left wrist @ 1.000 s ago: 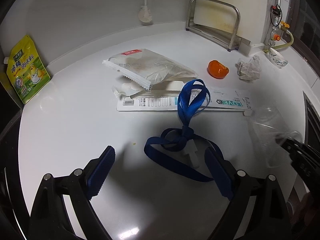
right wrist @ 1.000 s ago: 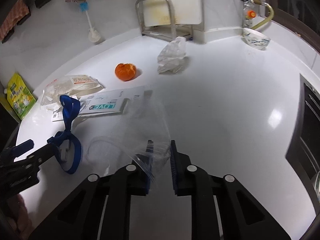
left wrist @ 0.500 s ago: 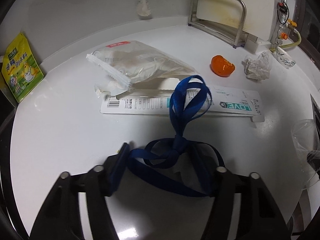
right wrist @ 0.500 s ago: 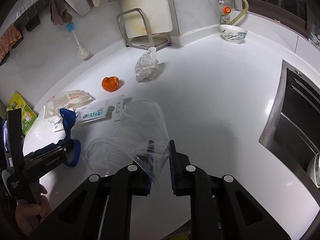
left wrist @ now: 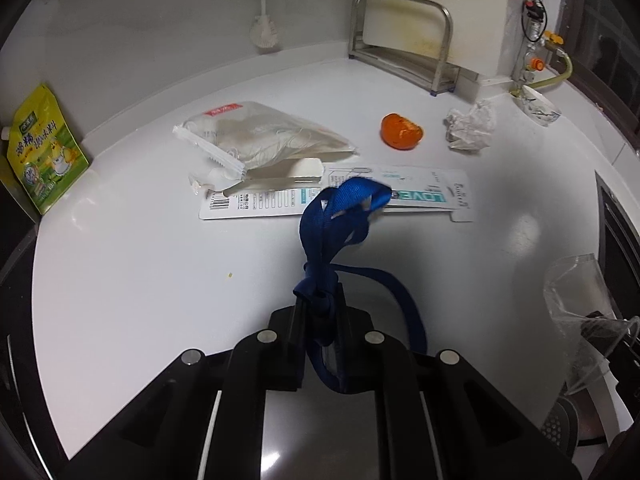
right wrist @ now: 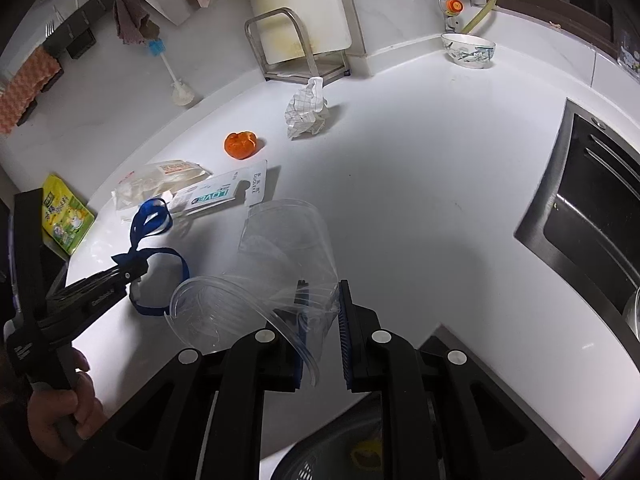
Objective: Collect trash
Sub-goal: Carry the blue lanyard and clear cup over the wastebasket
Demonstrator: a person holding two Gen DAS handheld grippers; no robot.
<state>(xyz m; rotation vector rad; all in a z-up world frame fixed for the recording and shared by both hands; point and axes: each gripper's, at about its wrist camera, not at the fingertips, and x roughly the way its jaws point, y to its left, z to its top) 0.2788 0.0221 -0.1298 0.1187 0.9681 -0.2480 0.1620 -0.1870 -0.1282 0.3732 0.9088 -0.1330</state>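
White counter (left wrist: 140, 280), blue strap (left wrist: 320, 248) pinched between fingers (left wrist: 298, 312)

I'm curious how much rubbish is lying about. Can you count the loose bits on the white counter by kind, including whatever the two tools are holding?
Blue fabric strap: 1
Clear crushed plastic cup: 1
Orange peel: 1
Crumpled white paper: 1
Clear zip bag: 1
Flat white toothbrush card: 1
Total: 6

On the counter (left wrist: 120, 280), a packet (left wrist: 264, 140) lies behind a card (left wrist: 420, 196); a peel (left wrist: 401, 131) sits left of crumpled paper (left wrist: 470, 128).
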